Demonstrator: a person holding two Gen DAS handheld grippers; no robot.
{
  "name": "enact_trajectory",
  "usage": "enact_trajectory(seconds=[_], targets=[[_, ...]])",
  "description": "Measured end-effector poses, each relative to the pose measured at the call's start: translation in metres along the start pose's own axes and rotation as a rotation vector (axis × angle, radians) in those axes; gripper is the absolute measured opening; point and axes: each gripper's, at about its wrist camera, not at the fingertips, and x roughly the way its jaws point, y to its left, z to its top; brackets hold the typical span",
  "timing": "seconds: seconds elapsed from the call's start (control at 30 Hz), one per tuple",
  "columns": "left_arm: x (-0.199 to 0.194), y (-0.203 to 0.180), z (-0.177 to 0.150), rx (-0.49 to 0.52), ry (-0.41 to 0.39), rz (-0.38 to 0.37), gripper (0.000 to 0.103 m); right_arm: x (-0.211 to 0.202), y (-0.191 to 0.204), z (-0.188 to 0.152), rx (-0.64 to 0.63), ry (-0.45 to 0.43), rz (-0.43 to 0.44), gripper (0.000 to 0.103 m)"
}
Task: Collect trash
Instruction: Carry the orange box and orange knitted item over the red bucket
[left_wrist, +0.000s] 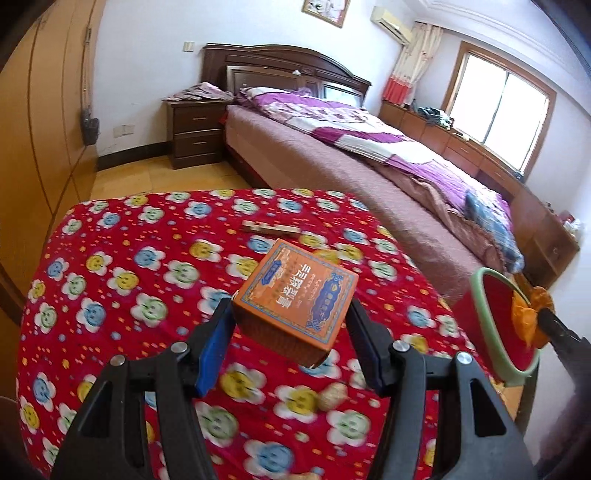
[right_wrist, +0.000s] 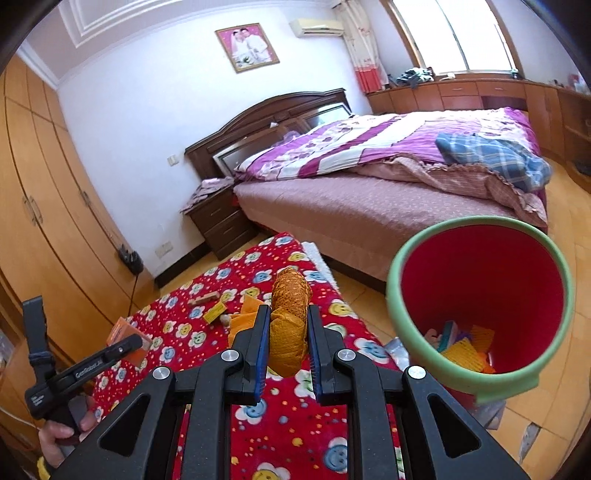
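Bedroom setting: a desk (left_wrist: 110, 295) draped in a red cloth with smiling flower faces stands beside a bed (left_wrist: 369, 166) with a purple quilt; wooden wardrobes line the wall on the left of both views.

Left gripper (left_wrist: 291, 332): its fingers (left_wrist: 212, 354) are clamped on the two sides of an orange box (left_wrist: 295, 295) printed with dark lettering. The box is held clear of the cloth and tilted, one corner lowest.

Right gripper (right_wrist: 288, 332): its fingers (right_wrist: 260, 347) are drawn close together and pinch an orange mesh bundle (right_wrist: 290, 314), which stands up above the fingertips and bulges below them.

Red bin (right_wrist: 480, 295) with a pale green rim: it stands off the desk's edge, on the right in both views, over the wooden floor. In the right wrist view its mouth faces the camera; yellow, orange and blue scraps (right_wrist: 465, 347) lie at the bottom. In the left wrist view the mesh bundle (left_wrist: 528, 317) appears at the bin's rim (left_wrist: 480, 295); whether it touches the rim cannot be told.

Items on the cloth: a flat wooden piece (left_wrist: 271, 227) lies beyond the box, a small yellow card (right_wrist: 215, 312) and other orange scraps (right_wrist: 249, 306) lie near it, and a small round tan object (left_wrist: 332, 395), blurred, lies close under the left gripper.

A hand (right_wrist: 62, 435) grasps the left gripper's handle at the lower left of the right wrist view.
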Motion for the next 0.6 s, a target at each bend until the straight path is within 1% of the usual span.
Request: enact_trajectory(seconds=[0.33,0.6], targets=[[-0.009,-0.046,-0.013,0.03,0.016,-0.059,0.062,-0.031,-0.032,0.001,0.058,-0.045,-0.013,0.019],[-0.012,-0.073,-0.019,0.056,0.03,-0.095,0.062,-0.044,-0.059,0.0,0.101,-0.062,-0.029,0.019]])
